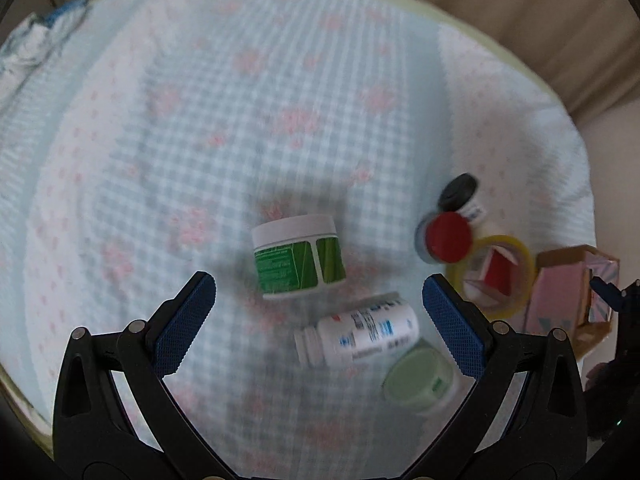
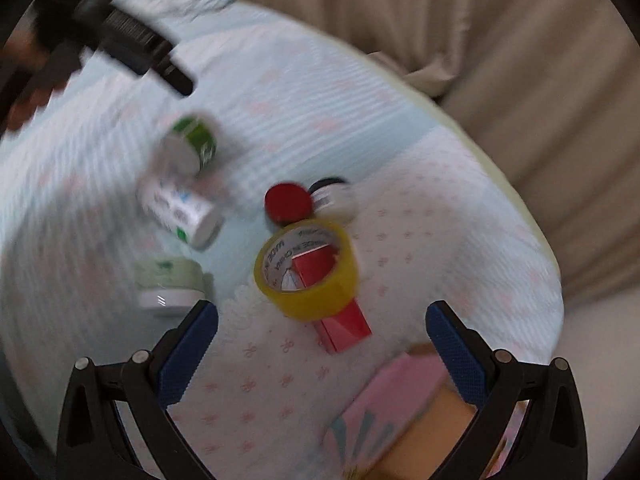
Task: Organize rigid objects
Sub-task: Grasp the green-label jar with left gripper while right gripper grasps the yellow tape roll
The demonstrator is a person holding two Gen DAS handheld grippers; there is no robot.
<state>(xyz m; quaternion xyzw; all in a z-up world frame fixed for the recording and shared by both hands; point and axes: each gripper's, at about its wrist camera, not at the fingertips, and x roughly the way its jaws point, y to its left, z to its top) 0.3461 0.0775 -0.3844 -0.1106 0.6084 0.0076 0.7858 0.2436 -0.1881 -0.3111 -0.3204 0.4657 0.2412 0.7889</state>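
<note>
My left gripper (image 1: 320, 304) hangs spread wide with nothing in it, over the checked cloth (image 1: 200, 140). From left to right below it I've got the green jar (image 1: 298, 258) upright, the white bottle (image 1: 356, 330) on its side, the pale green tub (image 1: 418, 372), then the red-lidded jar (image 1: 446, 238) and yellow tape roll (image 1: 490, 276). My right gripper (image 2: 322, 338) is spread too, empty, near the tape roll (image 2: 306, 270) ringing a red box (image 2: 344, 326), pink box (image 2: 396, 404) close by.

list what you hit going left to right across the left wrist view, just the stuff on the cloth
green-label jar → white pill bottle → pale green lidded jar → red-lidded jar → yellow tape roll → pink box
</note>
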